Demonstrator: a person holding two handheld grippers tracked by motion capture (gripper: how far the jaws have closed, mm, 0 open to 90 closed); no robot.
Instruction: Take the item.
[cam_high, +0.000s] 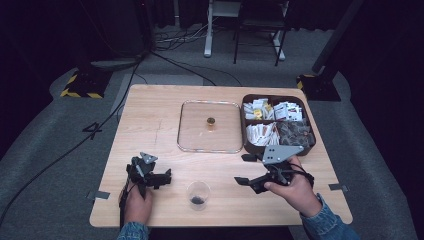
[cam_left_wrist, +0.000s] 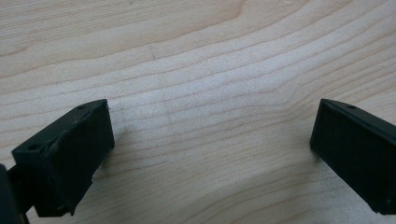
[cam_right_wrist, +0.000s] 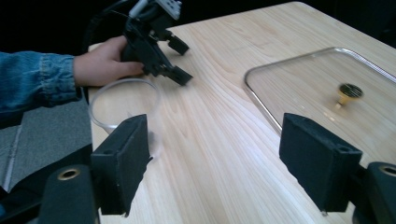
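A small clear cup (cam_high: 198, 195) with something dark at its bottom stands near the table's front edge, between my two grippers. My left gripper (cam_high: 164, 179) rests low at the front left, open, with bare wood between its jaws (cam_left_wrist: 210, 126). My right gripper (cam_high: 244, 169) hovers to the right of the cup and points left, jaws wide apart and holding nothing (cam_right_wrist: 215, 144). In the right gripper view the cup (cam_right_wrist: 116, 107) stands just beyond one jaw, apart from it, and the left gripper (cam_right_wrist: 180, 60) shows farther off in a hand.
A flat glass lid (cam_high: 195, 130) with a gold knob (cam_high: 211, 121) lies mid-table; the right gripper view shows the lid (cam_right_wrist: 303, 88) ahead on its right. A brown divided tray (cam_high: 243, 135) holding several packets sits at the back right. Tape strips mark the front corners.
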